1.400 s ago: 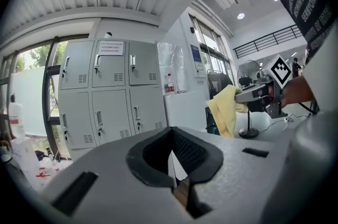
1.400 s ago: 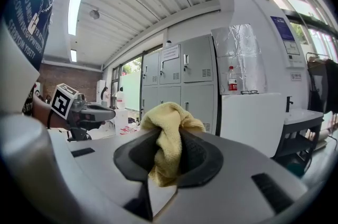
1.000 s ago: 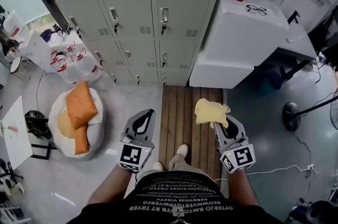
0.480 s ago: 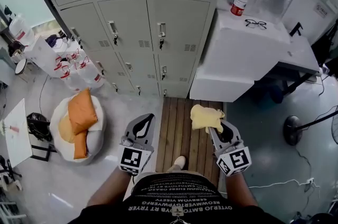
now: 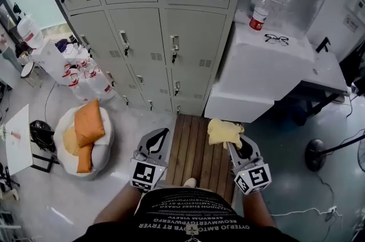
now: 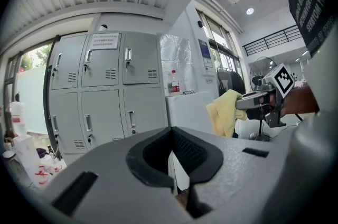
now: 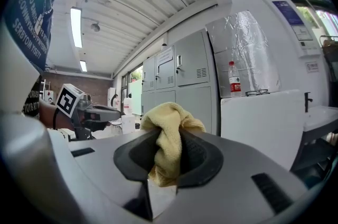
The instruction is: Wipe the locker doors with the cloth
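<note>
A bank of grey locker doors [image 5: 171,29] stands ahead, each door with a handle, lock and vent; the same locker doors [image 6: 105,91] fill the left gripper view. My right gripper [image 5: 232,142] is shut on a crumpled yellow cloth [image 5: 223,132], held low over the wooden floor strip, well short of the lockers. In the right gripper view the cloth [image 7: 168,136] bulges up from between the jaws. My left gripper [image 5: 158,137] is shut with nothing in it, level with the right one. From the left gripper view, the cloth [image 6: 224,112] hangs at the right.
A white cabinet [image 5: 268,69] stands right of the lockers with a bottle [image 5: 259,4] and glasses [image 5: 276,39] on top. A beanbag with orange cushions [image 5: 85,132] and water jugs [image 5: 80,72] sit at the left. A fan base [image 5: 316,152] is at the right.
The view has moved toward the lockers, which now loom larger. Both grippers have kept their places side by side, the cloth still held in the right one.
</note>
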`<state>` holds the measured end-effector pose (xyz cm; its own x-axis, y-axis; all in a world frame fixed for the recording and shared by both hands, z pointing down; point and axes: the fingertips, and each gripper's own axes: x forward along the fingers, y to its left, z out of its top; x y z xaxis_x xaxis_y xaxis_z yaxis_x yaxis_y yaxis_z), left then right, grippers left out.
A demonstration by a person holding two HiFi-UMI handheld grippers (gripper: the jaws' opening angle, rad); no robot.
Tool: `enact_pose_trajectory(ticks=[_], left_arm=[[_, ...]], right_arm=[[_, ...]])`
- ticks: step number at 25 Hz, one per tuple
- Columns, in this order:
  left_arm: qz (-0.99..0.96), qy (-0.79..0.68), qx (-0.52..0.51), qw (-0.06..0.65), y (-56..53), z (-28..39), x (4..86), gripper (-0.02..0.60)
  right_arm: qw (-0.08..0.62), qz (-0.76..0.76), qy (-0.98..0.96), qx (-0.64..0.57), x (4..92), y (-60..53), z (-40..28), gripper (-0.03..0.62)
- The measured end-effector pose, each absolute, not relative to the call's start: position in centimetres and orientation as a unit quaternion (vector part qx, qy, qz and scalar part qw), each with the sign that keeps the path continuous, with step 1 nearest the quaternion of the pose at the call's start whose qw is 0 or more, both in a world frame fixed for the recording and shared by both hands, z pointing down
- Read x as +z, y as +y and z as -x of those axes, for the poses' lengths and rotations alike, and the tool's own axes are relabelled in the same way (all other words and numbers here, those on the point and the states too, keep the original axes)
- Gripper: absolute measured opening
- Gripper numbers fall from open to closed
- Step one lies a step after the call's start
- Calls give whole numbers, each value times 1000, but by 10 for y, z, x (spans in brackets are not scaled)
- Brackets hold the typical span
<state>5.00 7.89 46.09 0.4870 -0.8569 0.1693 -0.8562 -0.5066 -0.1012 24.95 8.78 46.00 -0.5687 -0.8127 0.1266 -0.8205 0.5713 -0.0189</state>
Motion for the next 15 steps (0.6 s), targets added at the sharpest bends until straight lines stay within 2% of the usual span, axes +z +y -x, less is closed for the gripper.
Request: enact_pose_trajectory(ticks=[15], left_arm=[[866, 488, -112, -5, 69, -48, 471, 5]], right_arm=[[52, -466, -881, 70, 476, 76, -245, 75]])
